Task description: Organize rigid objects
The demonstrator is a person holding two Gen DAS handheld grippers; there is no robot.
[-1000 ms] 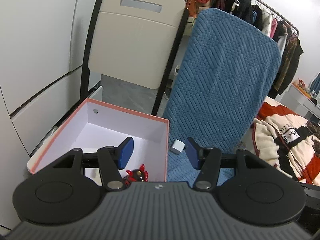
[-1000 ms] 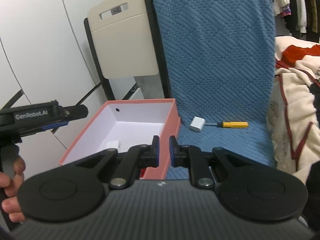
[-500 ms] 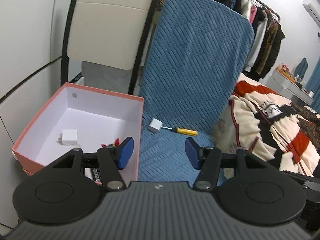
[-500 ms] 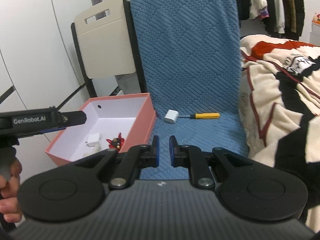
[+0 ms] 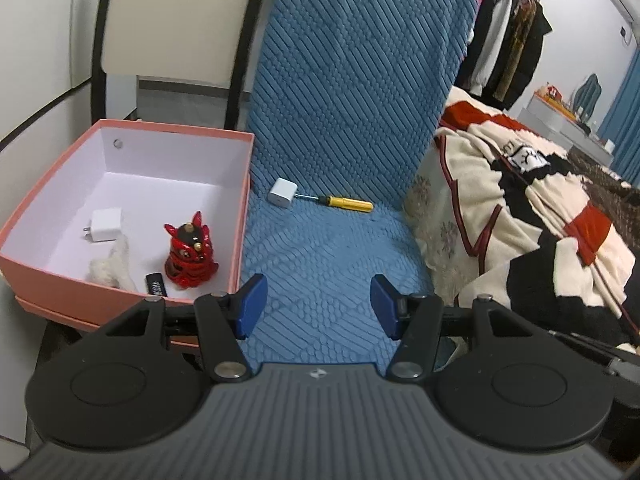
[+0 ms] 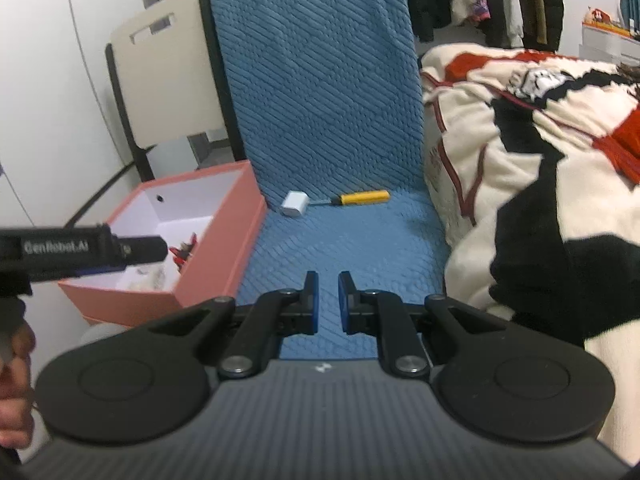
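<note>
A white charger cube (image 5: 282, 193) (image 6: 295, 204) and a yellow-handled screwdriver (image 5: 347, 203) (image 6: 363, 197) lie at the back of the blue chair seat (image 5: 320, 256) (image 6: 344, 240). Left of the seat stands a pink box (image 5: 240, 216) (image 6: 224, 256) holding a white plug (image 5: 105, 225), a red figurine (image 5: 191, 251), a white fluffy piece (image 5: 110, 266) and a small black item (image 5: 156, 284). My left gripper (image 5: 318, 306) hovers open over the seat's front, empty. My right gripper (image 6: 328, 300) is shut with nothing in it, also over the seat's front. The left gripper's body (image 6: 80, 252) shows at the right wrist view's left edge.
A beige folding chair (image 5: 172, 20) (image 6: 168, 80) stands behind the box against white cabinet doors. A cream, red and black blanket (image 5: 528, 208) (image 6: 540, 152) is heaped just right of the seat. Clothes hang on a rack (image 5: 508, 52) at the back right. A hand (image 6: 12, 380) holds the left gripper.
Both grippers have sunk and swung right, away from above the box toward the chair seat. The box's contents and the screwdriver have come into the left wrist view. Neither jaw opening changed.
</note>
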